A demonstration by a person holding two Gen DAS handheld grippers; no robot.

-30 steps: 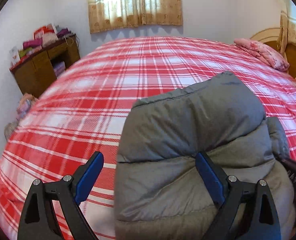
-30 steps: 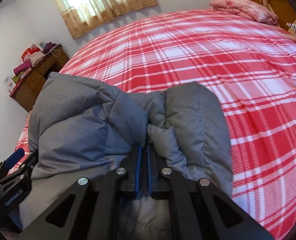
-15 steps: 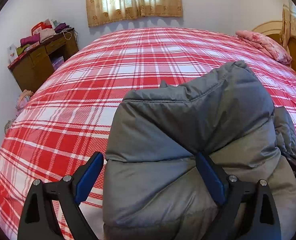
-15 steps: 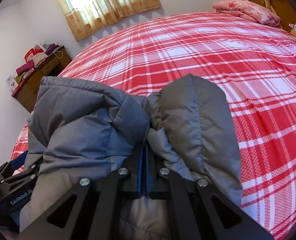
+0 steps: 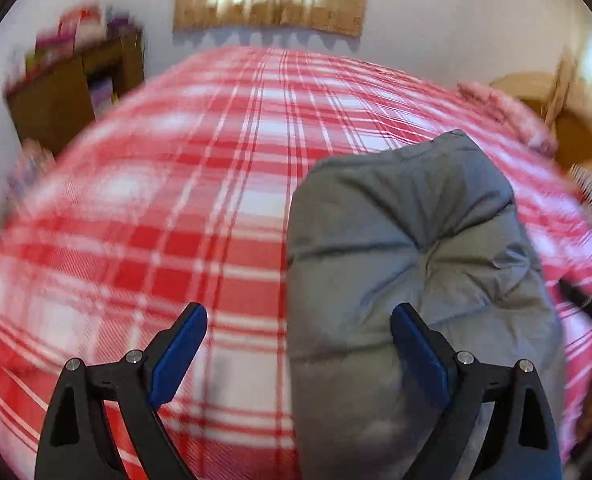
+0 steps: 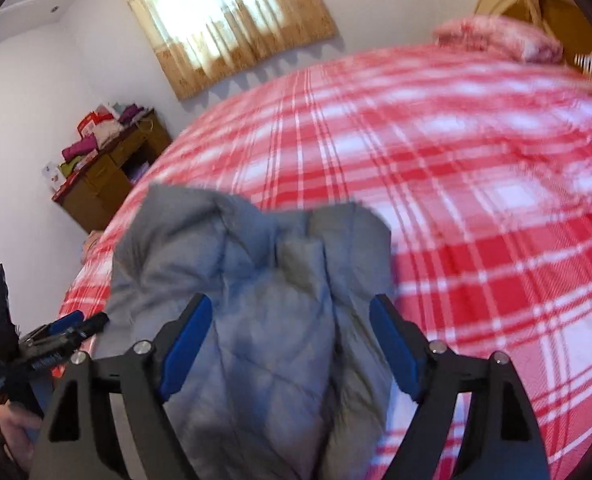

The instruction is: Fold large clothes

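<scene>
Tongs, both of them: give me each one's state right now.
Left tongs: open, holding nothing; the grey puffer jacket lies partly between the blue pads.
Right tongs: open, straddling the jacket, not clamped on it.

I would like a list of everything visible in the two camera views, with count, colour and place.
jacket: one, grey, padded, bunched on the near side of the bed.
bedcover: one, red and white plaid, spread over the bed.
pillow: one, pink, at the far right end of the bed.
cabinet: one, brown wood, against the wall left of the bed, with blurred colourful things on top.
curtain: one, tan and cream, over the window on the far wall.
left gripper: one, black with blue pads, open, its right finger against the jacket.
right gripper: one, black with blue pads, open around the jacket.
</scene>
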